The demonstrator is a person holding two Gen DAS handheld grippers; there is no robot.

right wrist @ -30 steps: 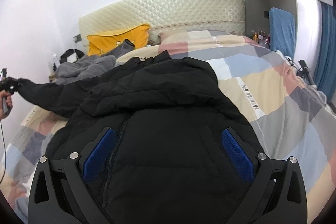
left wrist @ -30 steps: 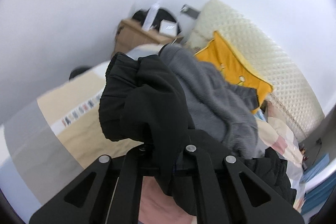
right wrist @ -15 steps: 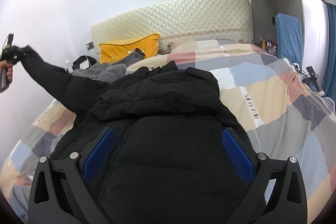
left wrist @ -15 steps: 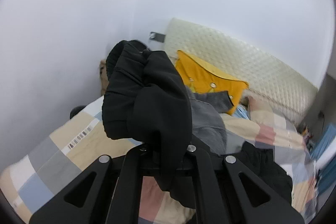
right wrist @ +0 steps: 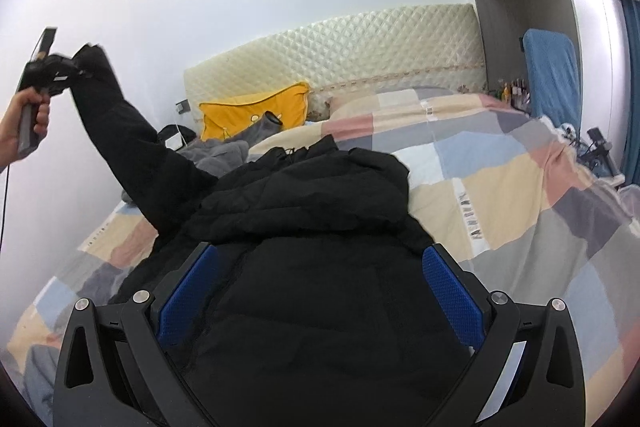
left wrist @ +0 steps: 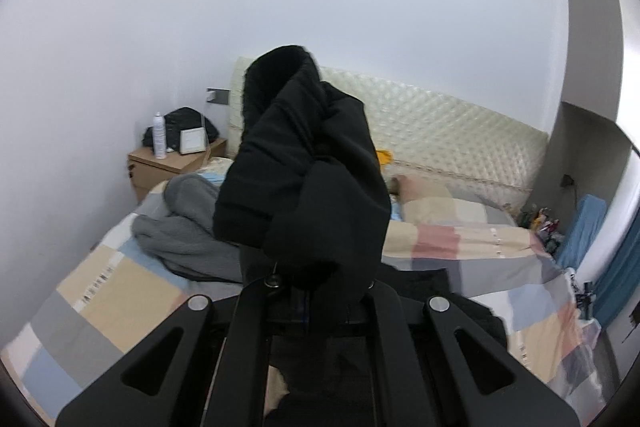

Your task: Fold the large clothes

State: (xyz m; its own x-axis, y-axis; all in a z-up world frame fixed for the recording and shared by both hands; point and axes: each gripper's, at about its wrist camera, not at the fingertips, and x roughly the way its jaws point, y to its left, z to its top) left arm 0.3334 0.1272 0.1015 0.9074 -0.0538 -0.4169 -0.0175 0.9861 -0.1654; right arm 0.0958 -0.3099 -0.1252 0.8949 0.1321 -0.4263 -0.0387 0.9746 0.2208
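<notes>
Only the right wrist view shows the whole black jacket (right wrist: 320, 267) lying on the bed (right wrist: 520, 211), its long side running from the foot end up toward the headboard (right wrist: 340, 47). The left gripper (right wrist: 60, 69) is clamped on the sleeve (right wrist: 128, 143), which slants up toward the bed's left edge. In the left wrist view the bunched sleeve (left wrist: 304, 179) blocks the middle. The right gripper (right wrist: 320, 291) hangs wide open over the jacket, holding nothing. A grey garment (left wrist: 188, 235) and yellow pillow (right wrist: 256, 111) lie near the headboard.
</notes>
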